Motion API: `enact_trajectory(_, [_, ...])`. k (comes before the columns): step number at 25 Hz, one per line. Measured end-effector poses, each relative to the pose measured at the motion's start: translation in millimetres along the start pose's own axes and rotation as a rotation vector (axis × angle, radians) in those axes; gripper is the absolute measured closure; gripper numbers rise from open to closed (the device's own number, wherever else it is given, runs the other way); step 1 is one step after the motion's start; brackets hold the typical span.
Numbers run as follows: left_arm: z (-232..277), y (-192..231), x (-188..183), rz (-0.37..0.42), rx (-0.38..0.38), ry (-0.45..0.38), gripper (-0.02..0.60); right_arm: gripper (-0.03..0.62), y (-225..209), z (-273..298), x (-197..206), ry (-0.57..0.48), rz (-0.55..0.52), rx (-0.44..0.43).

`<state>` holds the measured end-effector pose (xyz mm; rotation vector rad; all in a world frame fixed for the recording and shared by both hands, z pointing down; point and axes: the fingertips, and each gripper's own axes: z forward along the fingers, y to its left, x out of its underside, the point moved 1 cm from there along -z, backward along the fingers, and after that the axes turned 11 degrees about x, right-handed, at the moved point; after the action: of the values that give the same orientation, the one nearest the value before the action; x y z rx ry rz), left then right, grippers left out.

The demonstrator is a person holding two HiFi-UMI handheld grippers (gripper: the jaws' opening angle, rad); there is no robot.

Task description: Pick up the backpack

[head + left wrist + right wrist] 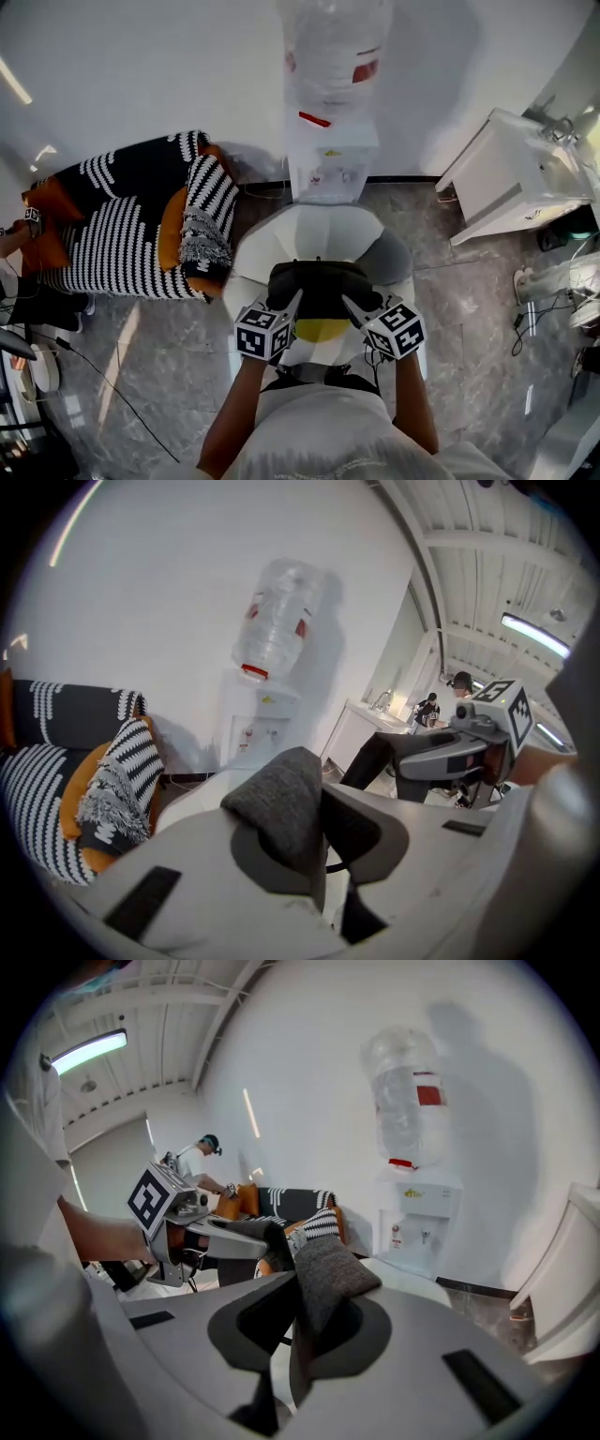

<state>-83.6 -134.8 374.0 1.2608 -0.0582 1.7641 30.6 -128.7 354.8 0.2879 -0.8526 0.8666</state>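
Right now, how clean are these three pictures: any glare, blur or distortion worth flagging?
Head view: even light, bottle washed out, edges bowed. Left gripper view: black round vignette, strong fisheye, ceiling lamp glaring. Right gripper view: same vignette, bottle's shadow on the wall, backpack in the jaws sharp.

The backpack (319, 281) is dark and soft, with a yellow part (322, 329) on the side near the person. It is held up in front of the person, over the white table (309, 230). The left gripper (295, 300) pinches its left side and the right gripper (349, 302) pinches its right side. Up close, the left jaws squeeze a thick fold of rough grey cloth (281, 803) that pokes up between them. The right jaws squeeze a fold just like it (330, 1279). The bag lies flat across, not tipped to one side.
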Motion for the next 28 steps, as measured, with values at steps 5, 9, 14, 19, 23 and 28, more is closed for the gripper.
enact_trajectory(5, [-7.2,-8.8,-32.4,0.055,0.011,-0.049,0.545,0.559,-7.9,-13.5,-30.6,-0.071,-0.005,0.030])
enact_trajectory(9, [-15.0,-21.4,-68.0,0.118,0.015,-0.113,0.544,0.559,-16.1,-28.6,-61.8,-0.131,-0.027,0.060])
enact_trajectory(14, [-24.1,-32.6,-106.0,0.208,0.029,-0.144,0.543,0.559,-23.3,-47.3,-97.7,-0.202,-0.059,0.093])
enact_trajectory(19, [-38.7,-44.9,-140.1,0.311,0.031,-0.191,0.543,0.559,-22.5,-66.7,-129.1,-0.269,-0.109,0.107])
enact_trajectory(23, [-50.4,-56.7,-163.9,0.366,0.027,-0.230,0.543,0.559,-21.8,-81.9,-150.2,-0.308,-0.138,0.113])
enact_trajectory(28, [-64.8,-71.4,-193.8,0.449,0.026,-0.265,0.541,0.559,-23.7,-102.9,-173.8,-0.345,-0.132,0.122])
